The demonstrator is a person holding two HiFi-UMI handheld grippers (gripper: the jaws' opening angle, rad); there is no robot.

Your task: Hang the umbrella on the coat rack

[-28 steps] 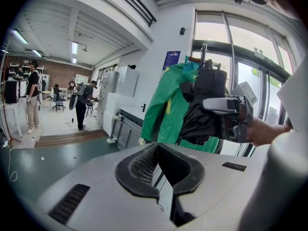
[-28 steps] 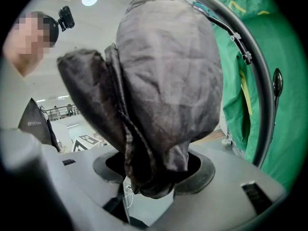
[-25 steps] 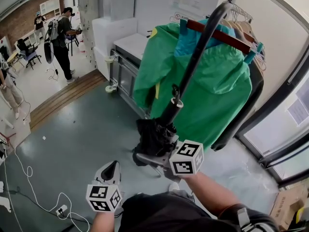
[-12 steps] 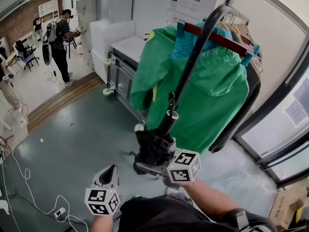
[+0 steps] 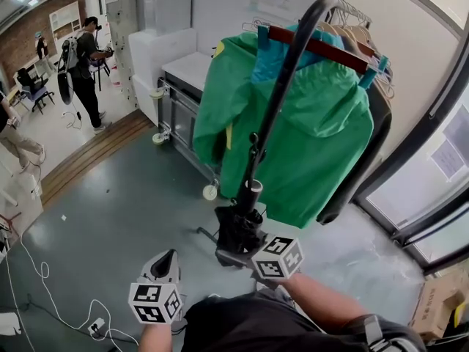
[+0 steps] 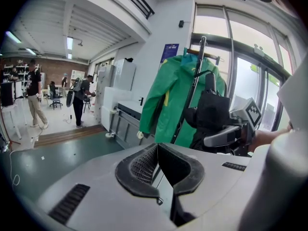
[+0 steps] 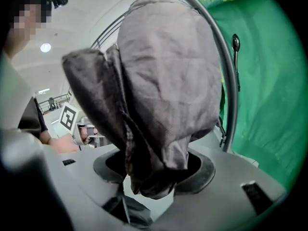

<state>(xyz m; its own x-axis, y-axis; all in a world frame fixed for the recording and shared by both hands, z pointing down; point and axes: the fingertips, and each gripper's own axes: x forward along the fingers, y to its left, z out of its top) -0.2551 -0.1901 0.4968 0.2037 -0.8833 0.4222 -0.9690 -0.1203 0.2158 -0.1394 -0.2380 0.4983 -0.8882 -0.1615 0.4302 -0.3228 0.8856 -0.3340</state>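
Note:
A folded black umbrella [image 5: 236,228] stands upright beside the coat rack's black curved pole [image 5: 293,72]. Its silver collar and thin tip point up along that pole; whether they touch it I cannot tell. My right gripper [image 5: 229,253] is shut on the umbrella's bunched fabric [image 7: 159,95], low and in front of the rack. In the left gripper view the umbrella [image 6: 214,110] and the right gripper [image 6: 225,135] show at the right. My left gripper [image 5: 167,262] hangs lower left with nothing in it, its jaws [image 6: 158,170] shut together.
A green jacket [image 5: 308,130] on a red hanger covers the rack's front. A grey wheeled cabinet [image 5: 179,116] stands behind it and glass doors [image 5: 432,196] to the right. People [image 5: 84,64] stand far left. A white cable [image 5: 44,270] lies on the floor.
My right gripper has sunk with the umbrella, which now sits lower along the rack's pole. The left gripper has stayed where it was.

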